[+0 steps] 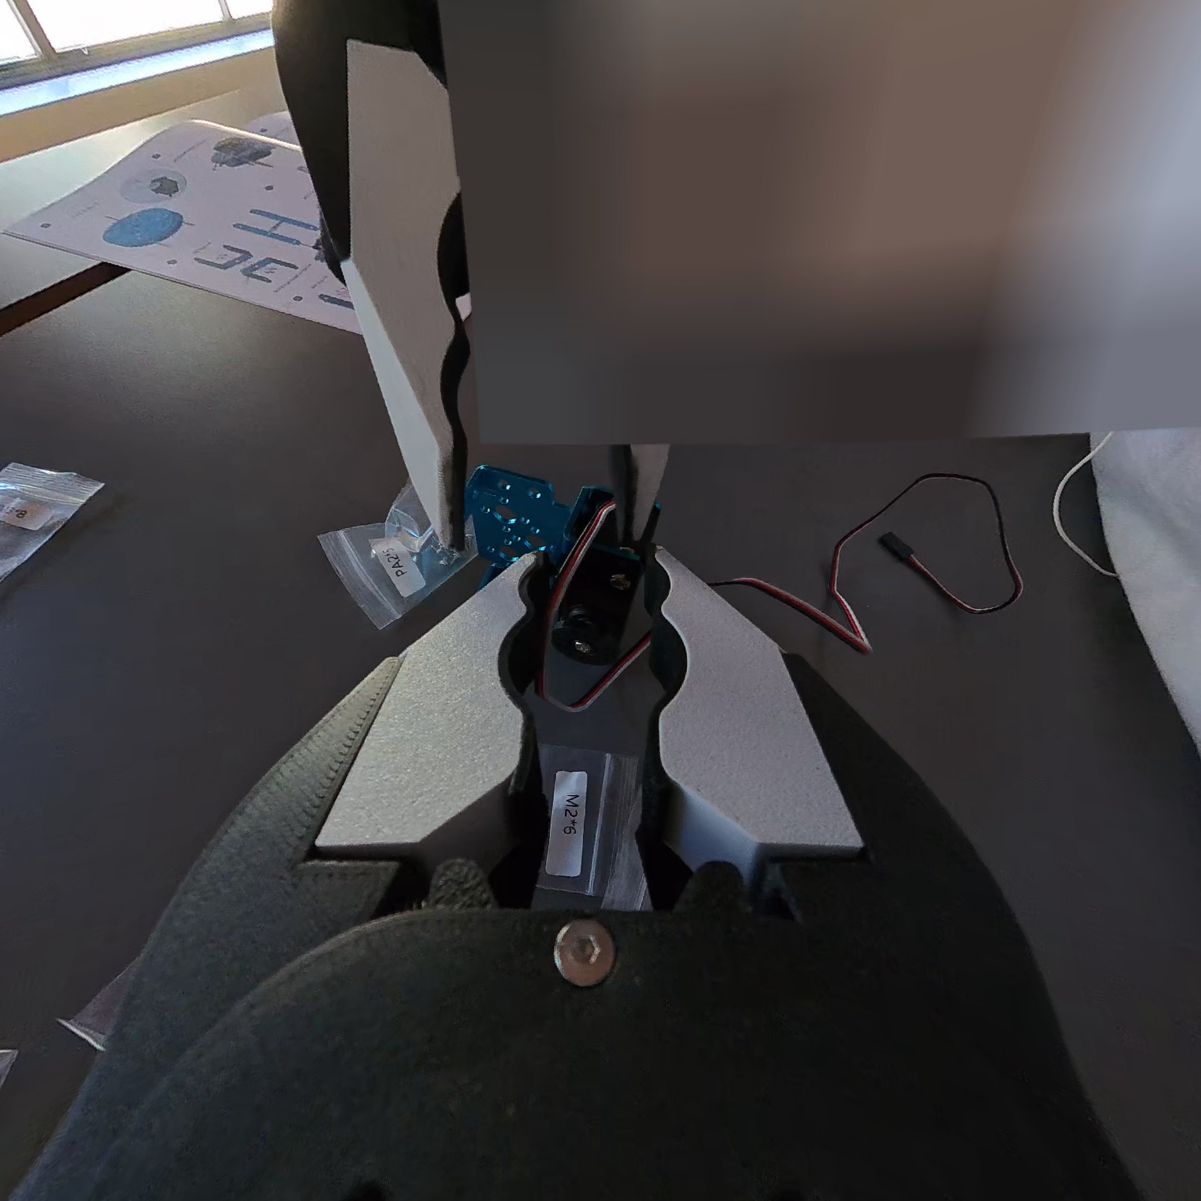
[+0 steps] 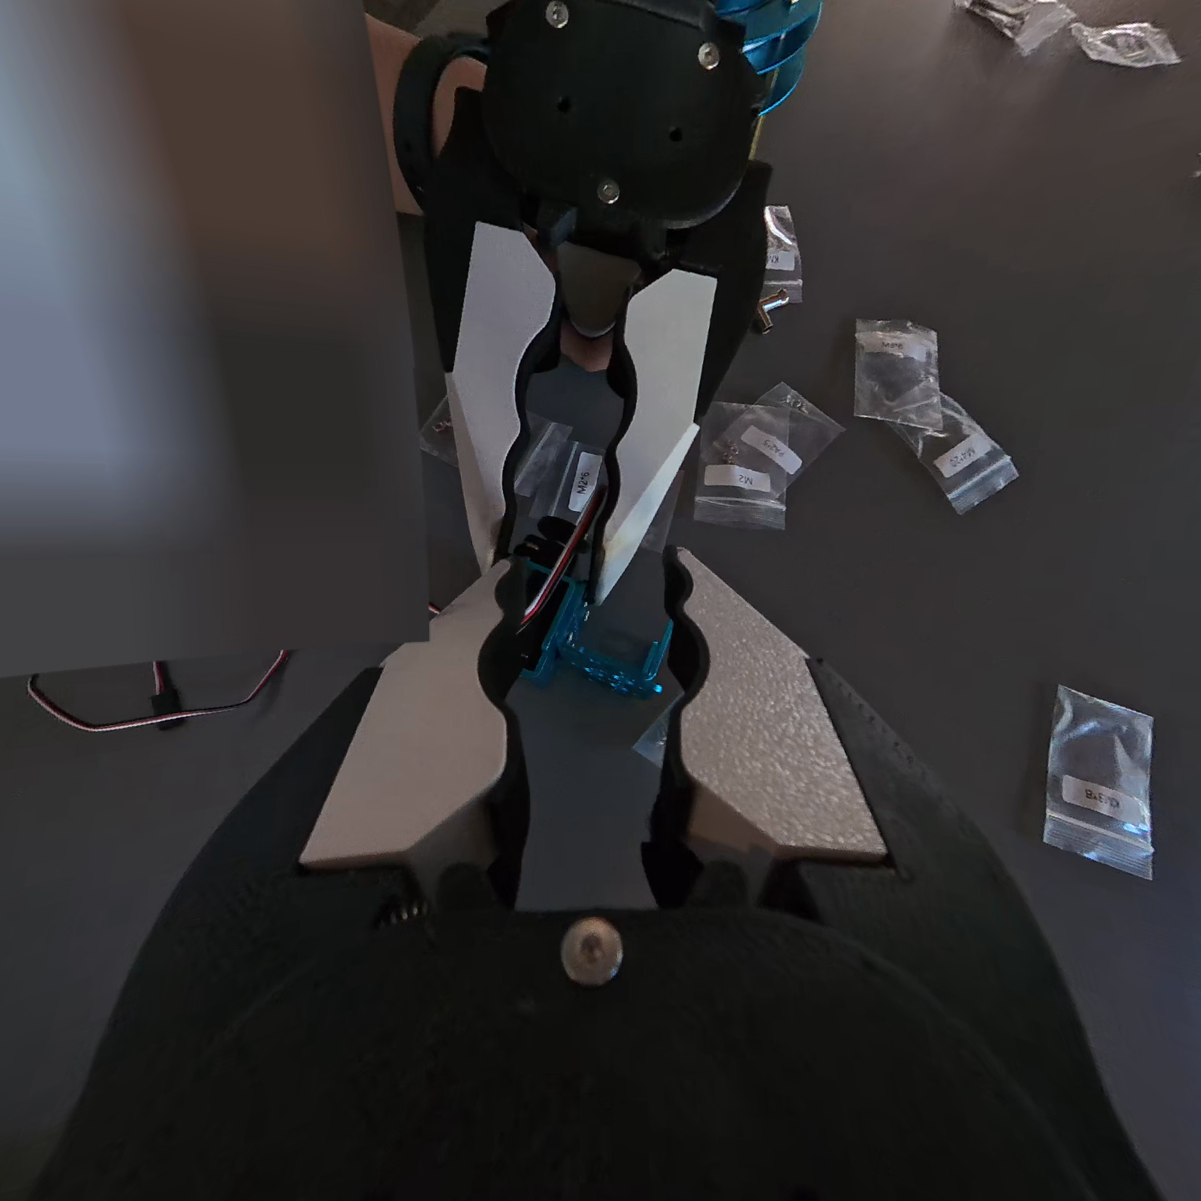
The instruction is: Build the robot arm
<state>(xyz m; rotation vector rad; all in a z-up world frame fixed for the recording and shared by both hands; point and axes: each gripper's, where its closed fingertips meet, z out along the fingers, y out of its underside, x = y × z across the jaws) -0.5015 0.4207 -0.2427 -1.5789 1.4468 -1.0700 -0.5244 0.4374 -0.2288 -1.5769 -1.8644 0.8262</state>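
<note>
A black servo motor (image 1: pixel 591 604) with a red, white and black wire (image 1: pixel 845 565) is joined to a blue metal bracket (image 1: pixel 503 513) on the dark table (image 1: pixel 195 650). My left gripper (image 1: pixel 596 559) is shut on the servo body. My right gripper (image 1: pixel 547 534) comes down from above, one finger on each side of the bracket. In the right wrist view my right gripper (image 2: pixel 588 559) clasps the blue bracket (image 2: pixel 598 669). The left gripper (image 2: pixel 551 565) reaches in from the far side and holds the servo (image 2: pixel 549 528). The wire (image 2: pixel 162 715) trails left.
Small clear labelled bags lie around: one beside the bracket (image 1: pixel 390 572), one under my left gripper (image 1: pixel 572 825), several to the right (image 2: pixel 747 468) (image 2: pixel 1098 780). A printed sheet (image 1: pixel 195 214) lies at the far left. A white cloth (image 1: pixel 1157 552) covers the right edge. My left and right fingertips are right by each other.
</note>
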